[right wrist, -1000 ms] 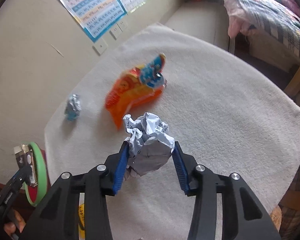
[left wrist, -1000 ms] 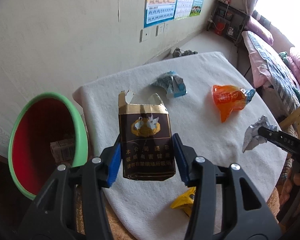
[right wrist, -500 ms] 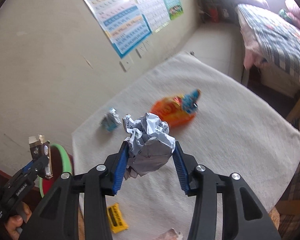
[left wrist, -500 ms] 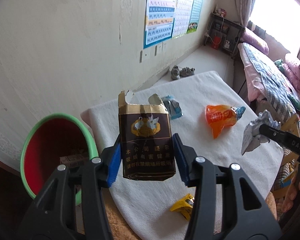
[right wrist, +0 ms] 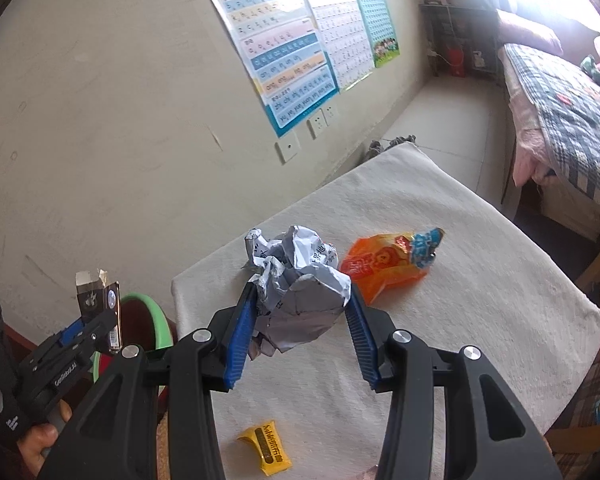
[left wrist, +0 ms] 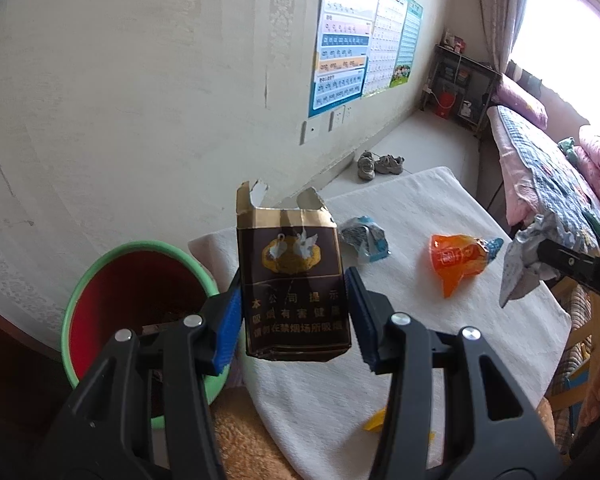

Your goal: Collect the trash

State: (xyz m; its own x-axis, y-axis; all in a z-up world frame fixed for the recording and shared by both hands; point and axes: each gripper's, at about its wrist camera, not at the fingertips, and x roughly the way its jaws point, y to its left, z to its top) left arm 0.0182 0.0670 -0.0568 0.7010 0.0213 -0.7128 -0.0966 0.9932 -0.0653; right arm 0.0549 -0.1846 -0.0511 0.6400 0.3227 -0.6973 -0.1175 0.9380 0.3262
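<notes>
In the left wrist view the left gripper (left wrist: 294, 316) pinches a cigarette pack (left wrist: 294, 280) at frame centre, its blue pads pressed on both narrow sides. The pack stands upright, long axis vertical, torn open top pointing up. It is dark brown with a gold band, a gold emblem with two white swans, and three lines of gold Chinese warning text that is too small to read surely. A green-rimmed red bin (left wrist: 100, 280) sits at lower left, beside the white cloth (left wrist: 440, 340). In the right wrist view the right gripper (right wrist: 300, 320) clamps a crumpled grey-white paper ball (right wrist: 300, 280) at centre, printed with small dark characters. On the cloth lie an orange snack bag (right wrist: 384, 266), right of the ball, and a yellow wrapper (right wrist: 266, 446) at the bottom; a blue-white wrapper (left wrist: 364, 238) lies right of the pack.
</notes>
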